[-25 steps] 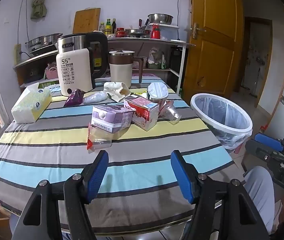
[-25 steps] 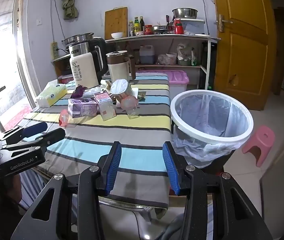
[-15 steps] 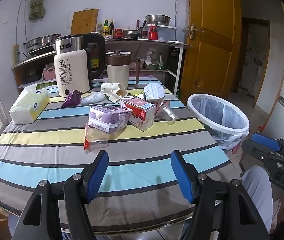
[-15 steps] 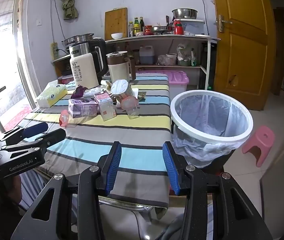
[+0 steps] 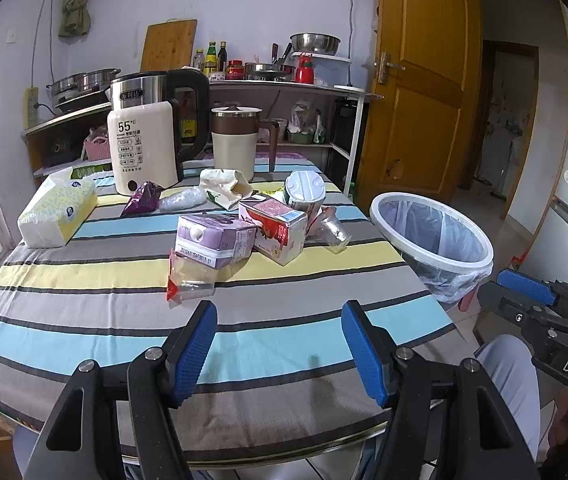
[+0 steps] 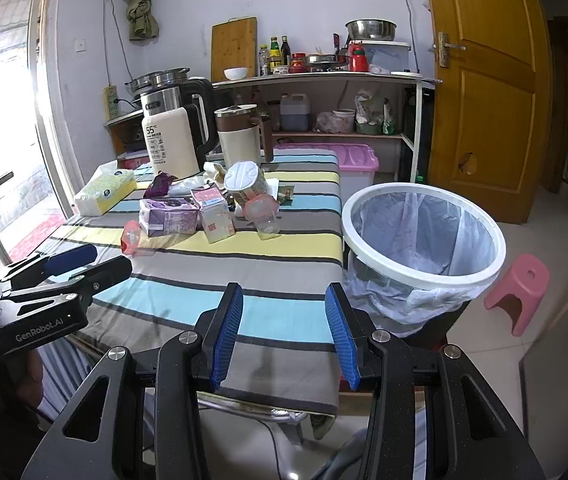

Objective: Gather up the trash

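- So far nothing looks collected, as I judge it: the bin, with its clear liner, stands on the floor just beside the table's right edge, and I can see no trash in it.
- My left gripper hangs over the near edge of the striped tablecloth, jaws spread wide with only cloth behind them.
- My right gripper is also parted, less widely, and holds nothing; it sits low between the table's corner and the bin.
- All the litter lies on the table in one cluster, well apart from both tongs: a clear wrapper with a red edge nearest me, a purple carton touching a red-and-white carton, a tipped cup noodle tub, a clear plastic cup, a purple foil packet and a crumpled paper bag.
- Behind them stand a white kettle, a beige jug and a tissue pack; I'd leave those alone.
- Everything is left to do, then; the red-edged wrapper looks the easiest first pick.
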Tool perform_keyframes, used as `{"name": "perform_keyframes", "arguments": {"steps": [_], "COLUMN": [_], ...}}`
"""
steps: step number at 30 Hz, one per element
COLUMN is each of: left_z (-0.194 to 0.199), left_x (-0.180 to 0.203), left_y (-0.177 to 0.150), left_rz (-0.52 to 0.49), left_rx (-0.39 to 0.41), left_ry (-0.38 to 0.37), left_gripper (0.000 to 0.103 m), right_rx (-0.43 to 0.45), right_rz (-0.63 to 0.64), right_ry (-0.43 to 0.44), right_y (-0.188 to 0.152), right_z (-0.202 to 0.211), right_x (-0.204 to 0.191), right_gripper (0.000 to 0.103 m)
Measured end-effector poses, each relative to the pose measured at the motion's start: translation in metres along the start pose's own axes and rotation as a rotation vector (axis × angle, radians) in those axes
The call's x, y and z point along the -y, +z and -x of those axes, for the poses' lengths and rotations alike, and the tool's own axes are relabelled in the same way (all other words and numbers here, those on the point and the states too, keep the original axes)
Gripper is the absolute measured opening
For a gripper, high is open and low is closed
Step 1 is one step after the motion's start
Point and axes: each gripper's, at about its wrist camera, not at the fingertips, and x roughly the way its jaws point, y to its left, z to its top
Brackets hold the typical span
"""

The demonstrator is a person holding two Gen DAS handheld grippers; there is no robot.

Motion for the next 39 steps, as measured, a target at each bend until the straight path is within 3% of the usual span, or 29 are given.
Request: {"name": "perform_keyframes", "arguments": {"steps": [39], "left_z": [0.0037], "left_x": [-0.0027], "left_y": [-0.0013], "left_rz": [-0.005], "left_rx": [0.011], "left_ry": [0.008], "left_gripper": [0.064], "right_rx": [0.004], "right_rz": [0.003], "right_ry": [-0.002], "right_y": [-0.0004], "right_z": [0.0015], "right_x": [-0.0032], "right_gripper": [0.044]}}
